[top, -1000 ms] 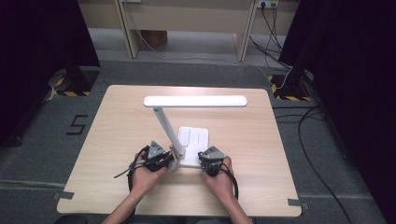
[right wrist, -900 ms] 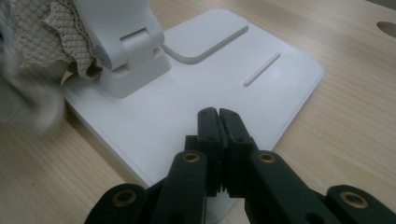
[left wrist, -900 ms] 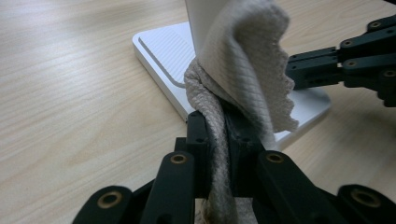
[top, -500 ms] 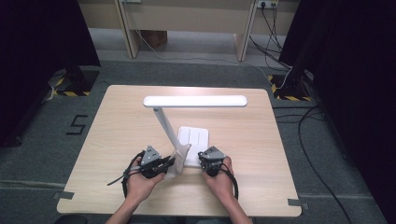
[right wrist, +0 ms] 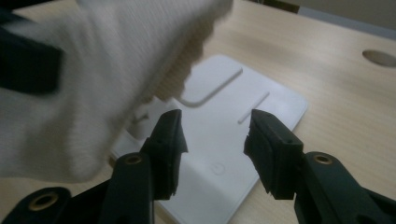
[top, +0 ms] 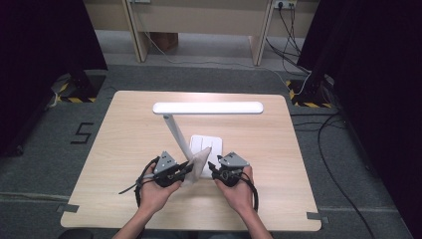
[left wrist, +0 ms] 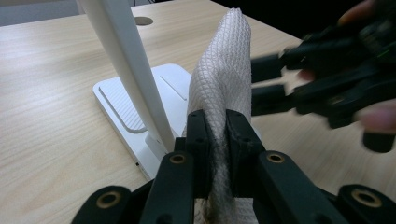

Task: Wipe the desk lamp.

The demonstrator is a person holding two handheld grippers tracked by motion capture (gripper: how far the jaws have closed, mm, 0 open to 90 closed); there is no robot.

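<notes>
Between the left gripper's (left wrist: 215, 140) closed jaws, the white cloth (left wrist: 223, 79) is clamped; right gripper (right wrist: 212, 135) has just opened, empty, over the lamp base (right wrist: 233, 154). Likely next: wiping the base.

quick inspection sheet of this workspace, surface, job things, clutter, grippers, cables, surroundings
surface: light wooden table, bare apart from the job's things
job's things: white desk lamp with flat base, bar lit; white mesh cloth held up over the base
clutter: nothing seen
grippers: left gripper jaws shut on the cloth; right gripper jaws have just been opening, nothing between them, over the base
cables: black cable trailing from the left gripper; floor cables at right
surroundings: grey carpet, black curtains at the sides
</notes>
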